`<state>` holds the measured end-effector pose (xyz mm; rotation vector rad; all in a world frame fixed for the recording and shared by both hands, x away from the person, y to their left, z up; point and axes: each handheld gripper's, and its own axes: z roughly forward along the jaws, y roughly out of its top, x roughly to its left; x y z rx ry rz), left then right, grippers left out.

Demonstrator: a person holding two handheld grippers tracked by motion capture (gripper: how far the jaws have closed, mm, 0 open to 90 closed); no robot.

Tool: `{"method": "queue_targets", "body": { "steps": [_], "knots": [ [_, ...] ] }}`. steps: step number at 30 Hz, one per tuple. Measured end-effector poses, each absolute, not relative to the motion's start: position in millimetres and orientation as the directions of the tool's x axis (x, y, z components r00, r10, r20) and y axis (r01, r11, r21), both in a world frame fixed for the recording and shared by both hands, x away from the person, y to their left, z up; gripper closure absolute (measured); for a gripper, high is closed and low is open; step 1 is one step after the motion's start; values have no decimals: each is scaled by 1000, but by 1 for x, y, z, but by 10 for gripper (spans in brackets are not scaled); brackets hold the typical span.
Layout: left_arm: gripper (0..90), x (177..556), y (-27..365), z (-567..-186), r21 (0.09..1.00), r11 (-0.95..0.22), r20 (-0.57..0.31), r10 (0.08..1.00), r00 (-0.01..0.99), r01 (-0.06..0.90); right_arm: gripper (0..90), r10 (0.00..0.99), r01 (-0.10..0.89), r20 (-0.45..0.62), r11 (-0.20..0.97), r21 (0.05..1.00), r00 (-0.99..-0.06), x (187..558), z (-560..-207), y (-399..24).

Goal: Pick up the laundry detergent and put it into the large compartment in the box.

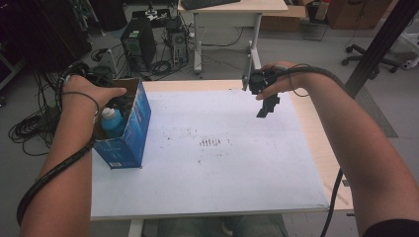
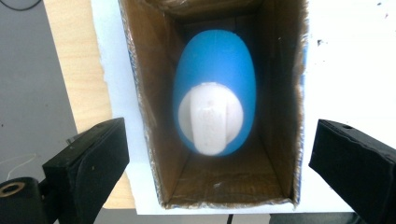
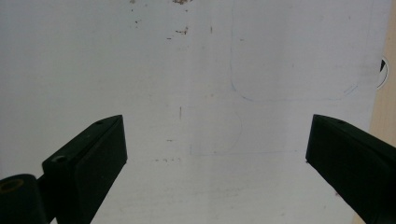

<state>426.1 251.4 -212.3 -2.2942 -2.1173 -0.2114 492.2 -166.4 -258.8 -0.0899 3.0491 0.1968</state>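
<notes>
blue bottle [image 2: 215, 88] | stands inside open blue box [image 1: 129, 129] | left claw [image 2: 215, 154] above box, jaws wide apart, holding nothing | right claw [image 1: 266, 106] well right of box, jaws wide, empty

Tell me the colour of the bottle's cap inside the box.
White, on a blue bottle; the cap shows best in the left gripper view.

Narrow box [image 2: 154, 140] walls tight around bottle [image 2: 215, 70]; open sheet [image 1: 222, 168] elsewhere
</notes>
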Motion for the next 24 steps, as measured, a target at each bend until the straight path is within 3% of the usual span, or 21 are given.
{"method": "queue_targets", "body": {
  "steps": [24],
  "knots": [
    [48, 423, 219, -156, 153, -267, 121, 961, 250, 952, 50, -42, -53, -94, 992, 115, -995, 491, -252, -167]
  ]
}}
